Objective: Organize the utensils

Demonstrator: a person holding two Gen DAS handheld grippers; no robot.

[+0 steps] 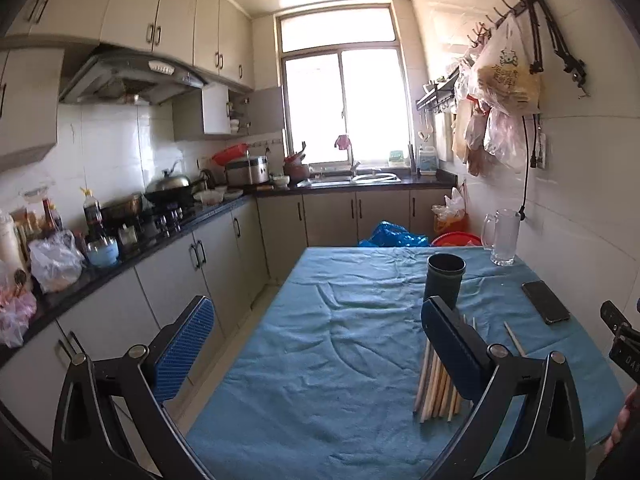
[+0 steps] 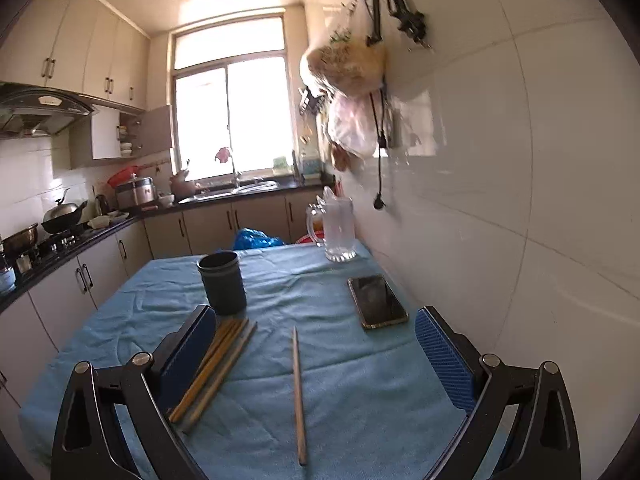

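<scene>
We see both grippers hovering over a table covered in a blue cloth (image 2: 340, 380). The left gripper (image 1: 320, 344) has its jaws spread wide and holds nothing; the right gripper (image 2: 316, 352) is equally wide apart and empty. A bundle of chopsticks (image 2: 216, 364) lies on the cloth just in front of a dark cup (image 2: 222, 282) (upright, mouth open), and a single chopstick (image 2: 298, 396) lies apart to the bundle's right, between the right gripper's fingers. Beyond it rest a phone (image 2: 378, 300) and a glass mug (image 2: 338, 228) near the wall.
</scene>
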